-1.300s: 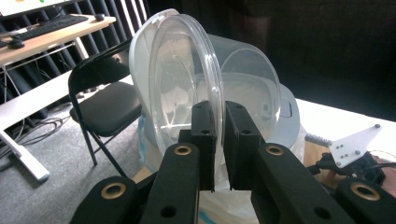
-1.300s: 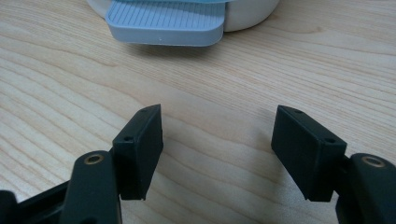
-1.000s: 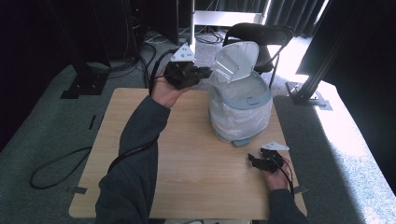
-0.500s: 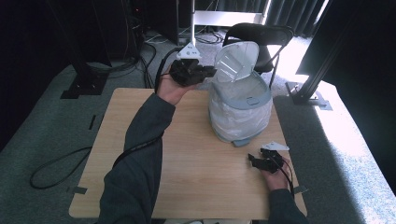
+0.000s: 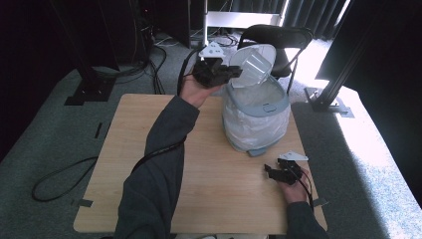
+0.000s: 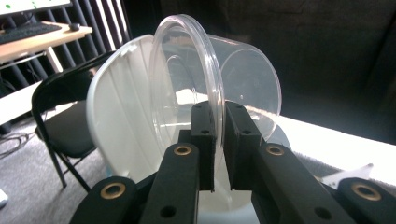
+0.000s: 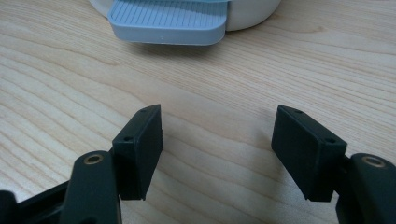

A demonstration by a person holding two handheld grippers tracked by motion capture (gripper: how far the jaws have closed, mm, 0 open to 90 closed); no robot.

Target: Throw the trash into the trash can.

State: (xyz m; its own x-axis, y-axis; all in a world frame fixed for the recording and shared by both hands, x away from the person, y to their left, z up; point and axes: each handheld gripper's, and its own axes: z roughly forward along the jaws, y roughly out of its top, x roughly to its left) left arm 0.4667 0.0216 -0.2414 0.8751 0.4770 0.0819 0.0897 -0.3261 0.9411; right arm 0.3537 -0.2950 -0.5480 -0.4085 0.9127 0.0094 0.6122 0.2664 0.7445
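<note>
A white bin (image 5: 256,119) lined with a bag stood on the wooden table (image 5: 149,149), its lid (image 5: 266,55) raised and its grey pedal (image 7: 168,22) facing the person. Behind the bin stood a black folding chair (image 5: 278,37). The left gripper (image 5: 234,72) was held above the bin's open rim, its jaws pinched tight on the rim of a clear plastic container (image 6: 219,88), which lay tipped on its side in front of the lid. The right gripper (image 5: 271,172) rested on the table just in front of the pedal, jaws spread wide and holding nothing
</note>
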